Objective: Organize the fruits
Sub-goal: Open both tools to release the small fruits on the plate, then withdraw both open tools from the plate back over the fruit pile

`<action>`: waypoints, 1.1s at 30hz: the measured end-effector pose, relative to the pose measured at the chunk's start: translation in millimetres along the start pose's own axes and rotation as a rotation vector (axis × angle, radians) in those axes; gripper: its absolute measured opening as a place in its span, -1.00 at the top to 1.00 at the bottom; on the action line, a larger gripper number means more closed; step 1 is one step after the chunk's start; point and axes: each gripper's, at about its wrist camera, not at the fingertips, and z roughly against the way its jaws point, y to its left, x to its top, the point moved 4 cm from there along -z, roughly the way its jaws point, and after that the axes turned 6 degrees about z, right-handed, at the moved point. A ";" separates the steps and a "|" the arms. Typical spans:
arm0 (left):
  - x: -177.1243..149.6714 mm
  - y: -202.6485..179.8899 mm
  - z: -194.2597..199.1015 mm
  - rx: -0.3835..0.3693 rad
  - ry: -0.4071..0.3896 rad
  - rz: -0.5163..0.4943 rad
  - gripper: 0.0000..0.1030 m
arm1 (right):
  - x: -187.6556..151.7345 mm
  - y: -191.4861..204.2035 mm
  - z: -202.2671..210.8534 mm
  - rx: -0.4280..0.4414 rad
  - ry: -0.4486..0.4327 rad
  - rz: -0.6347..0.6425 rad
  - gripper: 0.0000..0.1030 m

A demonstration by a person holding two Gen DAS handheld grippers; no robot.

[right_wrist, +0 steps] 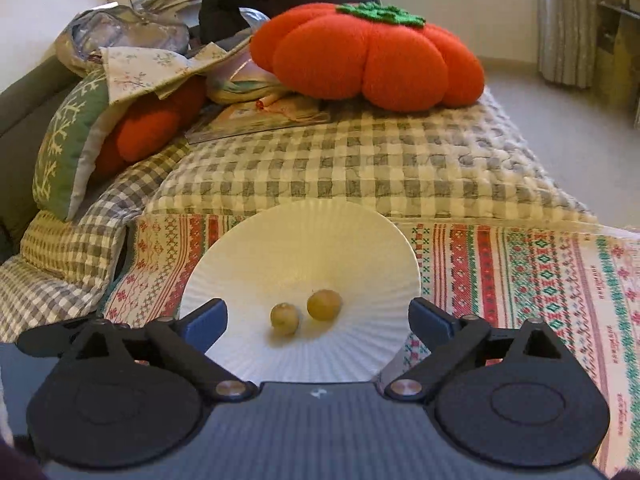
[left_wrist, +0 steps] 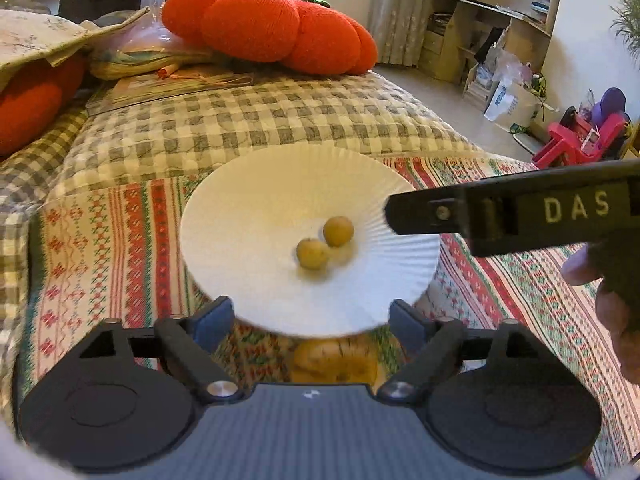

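A white ridged paper plate [left_wrist: 256, 200] lies on a patterned cloth and holds two small yellow-green round fruits [left_wrist: 313, 253] [left_wrist: 338, 231]. In the right wrist view the plate [right_wrist: 320, 236] holds the same two fruits [right_wrist: 285, 318] [right_wrist: 324, 305]. My left gripper [left_wrist: 310, 320] is open over the plate's near rim, and a larger yellowish fruit [left_wrist: 336, 362] lies blurred beneath it, between the jaws. My right gripper [right_wrist: 318, 322] is open and empty above the plate's near part. Its black body [left_wrist: 512, 210] shows from the side in the left wrist view.
The patterned red-green cloth [right_wrist: 520, 280] covers the near bed. A checked quilt [right_wrist: 360, 160] lies behind it. An orange pumpkin cushion [right_wrist: 372, 56], pillows [right_wrist: 72, 140] and papers [right_wrist: 256, 120] sit at the back. Floor and shelves [left_wrist: 480, 20] are to the right.
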 end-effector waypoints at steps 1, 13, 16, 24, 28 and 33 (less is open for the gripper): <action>-2.7 0.8 3.9 0.006 -0.003 -0.002 -0.56 | -2.7 0.9 3.6 -0.015 -0.007 0.010 -0.92; -40.8 19.1 38.2 0.062 -0.003 -0.022 -0.75 | -37.4 16.0 42.9 -0.113 -0.108 0.041 -0.99; -50.4 26.0 45.7 0.082 -0.005 -0.016 -0.75 | -50.7 19.9 43.1 -0.064 -0.082 0.009 -0.99; -71.9 42.1 62.2 0.128 -0.012 -0.002 -0.75 | -86.6 42.8 44.1 -0.042 -0.032 0.045 -0.99; -82.0 45.3 67.0 0.137 -0.021 0.009 -0.75 | -96.1 52.6 41.3 -0.012 -0.022 0.035 -0.99; -99.6 48.3 69.9 0.141 -0.045 0.029 -0.75 | -112.7 55.9 38.5 0.017 0.007 -0.014 -0.99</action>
